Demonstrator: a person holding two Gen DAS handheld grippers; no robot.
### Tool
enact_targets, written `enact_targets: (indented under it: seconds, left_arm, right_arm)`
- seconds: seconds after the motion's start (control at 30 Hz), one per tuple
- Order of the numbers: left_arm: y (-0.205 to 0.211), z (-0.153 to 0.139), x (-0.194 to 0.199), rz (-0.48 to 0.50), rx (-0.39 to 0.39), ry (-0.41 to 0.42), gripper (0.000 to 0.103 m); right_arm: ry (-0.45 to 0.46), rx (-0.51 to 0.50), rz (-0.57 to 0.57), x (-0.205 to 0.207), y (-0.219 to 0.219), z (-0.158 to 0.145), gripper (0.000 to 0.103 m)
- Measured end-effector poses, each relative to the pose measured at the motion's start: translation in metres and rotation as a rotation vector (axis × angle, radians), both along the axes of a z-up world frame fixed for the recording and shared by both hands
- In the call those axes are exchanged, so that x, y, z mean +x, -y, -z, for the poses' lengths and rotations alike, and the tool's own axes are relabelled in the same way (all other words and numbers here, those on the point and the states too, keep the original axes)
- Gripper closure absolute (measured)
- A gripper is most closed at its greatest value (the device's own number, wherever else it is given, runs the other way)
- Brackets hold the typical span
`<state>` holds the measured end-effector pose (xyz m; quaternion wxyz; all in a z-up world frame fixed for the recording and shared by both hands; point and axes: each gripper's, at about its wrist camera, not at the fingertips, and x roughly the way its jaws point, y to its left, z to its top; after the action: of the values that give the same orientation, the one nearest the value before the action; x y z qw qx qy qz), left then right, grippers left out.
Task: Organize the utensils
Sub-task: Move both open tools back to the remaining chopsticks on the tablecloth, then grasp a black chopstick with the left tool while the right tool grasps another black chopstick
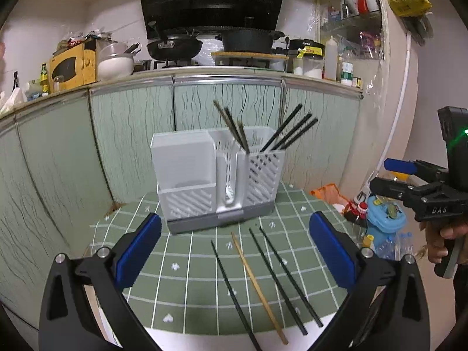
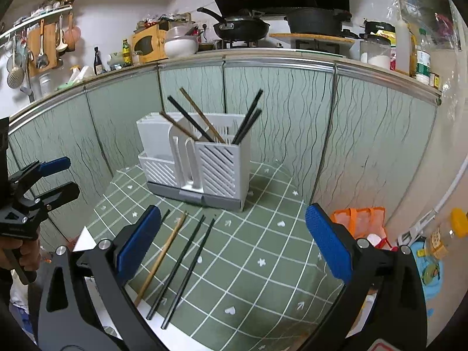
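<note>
A white slotted utensil holder [image 1: 218,175] [image 2: 194,163] stands at the back of a small table with a green checked cloth [image 1: 187,289] [image 2: 251,266]. Several black and wooden chopsticks stand in its right compartments. In front of it lie three black chopsticks [image 1: 276,276] [image 2: 178,266] and one wooden chopstick [image 1: 257,283] [image 2: 161,259]. My left gripper [image 1: 234,251] is open and empty above the loose chopsticks. My right gripper [image 2: 232,251] is open and empty, just right of them. It also shows in the left wrist view [image 1: 389,175], and the left gripper in the right wrist view [image 2: 63,177].
Green kitchen cabinets [image 1: 131,122] close in behind and left of the table. The counter above carries pans [image 1: 175,46], a yellow box and jars. An orange bag [image 2: 359,222], bottles and a blue toy [image 1: 386,216] sit low to the right of the table.
</note>
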<state>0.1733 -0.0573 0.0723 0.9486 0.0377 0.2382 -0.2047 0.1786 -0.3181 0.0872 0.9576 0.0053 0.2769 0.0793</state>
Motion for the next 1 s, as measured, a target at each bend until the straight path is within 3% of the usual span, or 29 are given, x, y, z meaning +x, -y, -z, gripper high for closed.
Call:
enact_targets:
  seconds: [0.43,1.0]
  left_arm:
    - [0.003,0.060,-0.026,-0.038,0.071,-0.027,0.004]
    - [0.002,0.111,-0.036,-0.124,0.080,-0.142,0.004]
  right_arm:
    - [-0.068,-0.017,-0.021,-0.023,-0.021,0.059,0.008]
    - [-0.172,-0.041,-0.010,-0.034,-0.046,0.124,0.008]
